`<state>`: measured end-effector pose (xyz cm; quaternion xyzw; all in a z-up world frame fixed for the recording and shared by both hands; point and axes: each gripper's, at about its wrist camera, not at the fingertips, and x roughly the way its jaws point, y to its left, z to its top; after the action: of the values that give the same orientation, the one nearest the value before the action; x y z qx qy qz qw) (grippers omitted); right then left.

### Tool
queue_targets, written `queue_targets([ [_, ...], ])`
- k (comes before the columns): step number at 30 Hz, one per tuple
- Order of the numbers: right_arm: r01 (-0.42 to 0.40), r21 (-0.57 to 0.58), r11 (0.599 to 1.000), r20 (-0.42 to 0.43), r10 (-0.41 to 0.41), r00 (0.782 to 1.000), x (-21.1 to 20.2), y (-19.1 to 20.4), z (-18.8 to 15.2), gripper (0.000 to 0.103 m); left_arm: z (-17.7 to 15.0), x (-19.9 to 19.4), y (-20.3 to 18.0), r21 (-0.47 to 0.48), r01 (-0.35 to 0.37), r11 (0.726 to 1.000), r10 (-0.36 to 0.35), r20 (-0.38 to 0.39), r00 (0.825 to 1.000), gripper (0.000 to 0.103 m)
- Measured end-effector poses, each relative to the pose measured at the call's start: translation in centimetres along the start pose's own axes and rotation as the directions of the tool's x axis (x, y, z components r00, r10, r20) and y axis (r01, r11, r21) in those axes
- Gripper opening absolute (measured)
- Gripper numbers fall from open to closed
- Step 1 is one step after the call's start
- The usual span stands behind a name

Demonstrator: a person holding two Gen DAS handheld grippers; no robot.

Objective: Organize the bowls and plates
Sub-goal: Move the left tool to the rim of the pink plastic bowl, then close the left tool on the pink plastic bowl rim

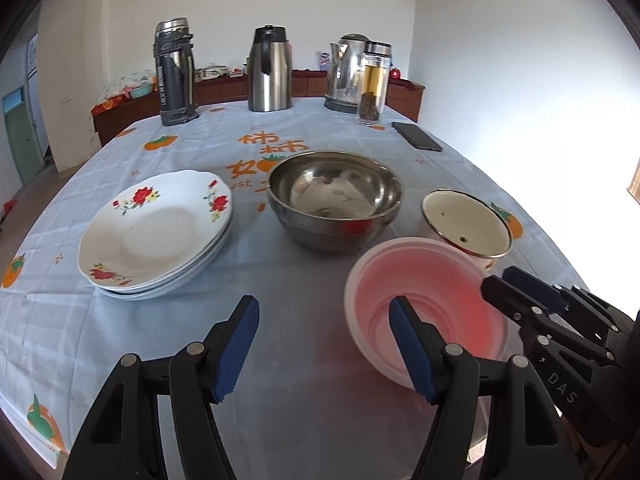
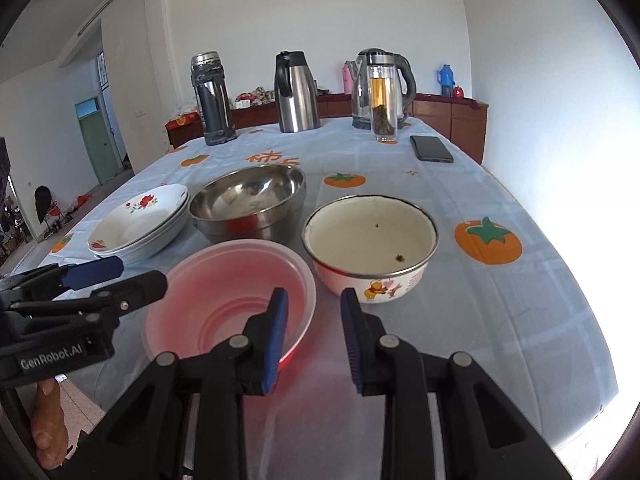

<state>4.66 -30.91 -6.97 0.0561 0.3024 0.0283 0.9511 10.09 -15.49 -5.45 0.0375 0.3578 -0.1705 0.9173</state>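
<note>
From the left wrist, the right gripper at the right edge bears "DAS", and orange characters are printed on the tablecloth; the left gripper stands wide with nothing between its pads, its right finger over the near rim of the pink plastic bowl, with the stacked flowered plates left, the steel bowl beyond and the enamel bowl right. From the right wrist, the left gripper reads "GenRobot.AI" and the enamel bowl shows a cartoon bear; the right gripper is narrow, straddling the pink plastic bowl's near right rim, left finger inside, right outside, pads not visibly pressing.
</note>
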Motion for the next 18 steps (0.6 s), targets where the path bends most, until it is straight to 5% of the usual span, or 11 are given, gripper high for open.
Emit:
queue_targets([
  [7,-0.014,-0.001,1.000,-0.010,0.014,1.000,0.6,0.1,-0.1,0.024,0.0,0.5,-0.2,0.002,0.015,1.000,-0.015,-0.011,1.000,0.069],
  [18,-0.019,-0.022,1.000,-0.026,0.018,1.000,1.2,0.3,-0.2,0.012,-0.3,2.0,-0.9,0.026,0.045,0.999,-0.043,-0.069,0.997,0.023],
])
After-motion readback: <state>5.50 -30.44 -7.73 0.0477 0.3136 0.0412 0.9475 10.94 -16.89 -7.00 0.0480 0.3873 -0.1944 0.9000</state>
